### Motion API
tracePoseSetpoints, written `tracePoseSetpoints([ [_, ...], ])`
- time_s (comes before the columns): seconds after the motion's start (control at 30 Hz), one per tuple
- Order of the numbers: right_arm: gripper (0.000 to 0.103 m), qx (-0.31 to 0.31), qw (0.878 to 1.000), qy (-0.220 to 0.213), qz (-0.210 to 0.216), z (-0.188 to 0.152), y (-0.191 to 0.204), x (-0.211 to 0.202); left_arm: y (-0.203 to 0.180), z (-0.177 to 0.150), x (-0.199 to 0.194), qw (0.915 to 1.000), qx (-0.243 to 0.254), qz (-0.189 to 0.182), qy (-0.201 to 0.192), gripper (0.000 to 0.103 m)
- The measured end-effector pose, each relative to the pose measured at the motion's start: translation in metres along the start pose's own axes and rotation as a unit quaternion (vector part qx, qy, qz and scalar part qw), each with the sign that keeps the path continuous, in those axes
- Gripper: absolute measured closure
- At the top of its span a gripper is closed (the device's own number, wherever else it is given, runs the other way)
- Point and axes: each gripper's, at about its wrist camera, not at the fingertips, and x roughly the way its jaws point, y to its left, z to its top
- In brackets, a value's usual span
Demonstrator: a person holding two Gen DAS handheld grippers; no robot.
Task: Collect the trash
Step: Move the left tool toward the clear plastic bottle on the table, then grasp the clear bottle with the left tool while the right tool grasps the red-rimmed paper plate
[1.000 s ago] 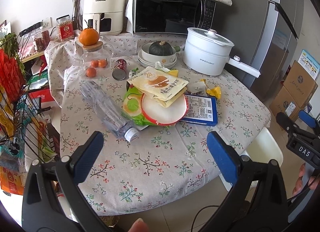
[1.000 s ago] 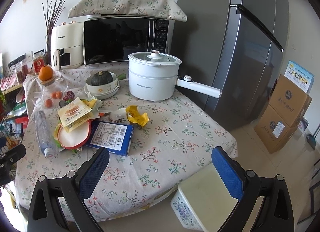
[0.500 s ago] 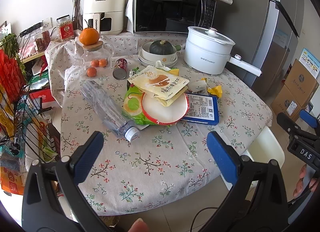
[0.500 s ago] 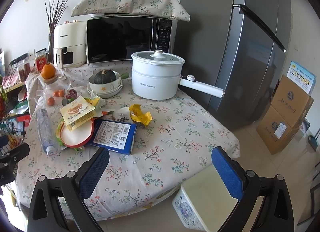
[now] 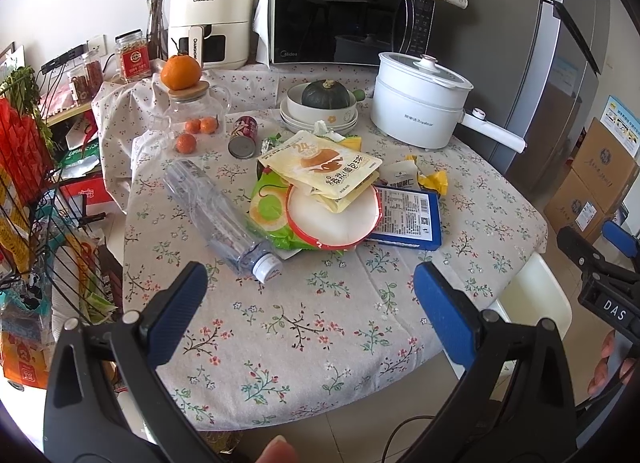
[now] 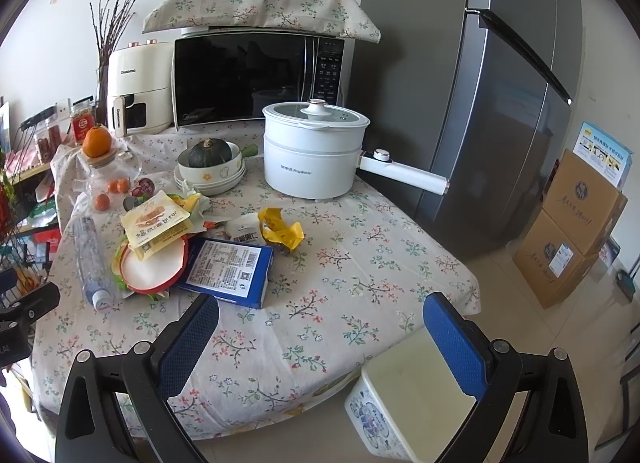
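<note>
Blue-padded and spread wide with nothing between the fingers, the left gripper (image 5: 310, 291) and right gripper (image 6: 320, 323) both hang off the worktop's (image 5: 304, 327) near edge, probably poised to choose a first piece. The trash sits heaped mid-worktop: a bottle (image 5: 218, 211) lying toward the left edge, a paper plate (image 5: 332, 219) under a yellow pouch (image 5: 320, 165), a blue box (image 6: 230, 265), a crumpled wrapper (image 6: 282, 229). A bin (image 6: 416, 395) stands below the near-right corner, handy for drops.

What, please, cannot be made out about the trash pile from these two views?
- Green wrapper: mostly covered by the paper plate in both views.
- Blue box: label print too small to read.
- Plastic bottle: whether any liquid remains is unclear.
</note>
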Motion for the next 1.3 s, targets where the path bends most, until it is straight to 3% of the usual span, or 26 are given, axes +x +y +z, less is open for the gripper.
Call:
tracePoseSetpoints([
  [0.87, 0.0, -0.005, 1.0, 0.0, 0.004, 0.011, -0.008, 0.004, -0.007, 0.011, 0.008, 0.9995, 0.001, -0.026, 0.015, 0.001],
  [1.03, 0.0, 0.004, 0.998, 0.015, 0.061, 0.03, -0.01, 0.008, 0.003, 0.03, 0.011, 0.9972, -0.001, -0.059, 0.045, 0.001],
  [1.13, 0.0, -0.018, 0.995, 0.036, 0.089, 0.048, -0.002, 0.016, 0.017, 0.049, 0.009, 0.9991, -0.005, -0.032, 0.028, 0.001],
  [1.3, 0.0, -0.026, 0.988, 0.067, 0.134, 0.063, 0.013, 0.047, 0.059, 0.064, 0.053, 0.994, -0.072, -0.025, 0.079, 0.001],
])
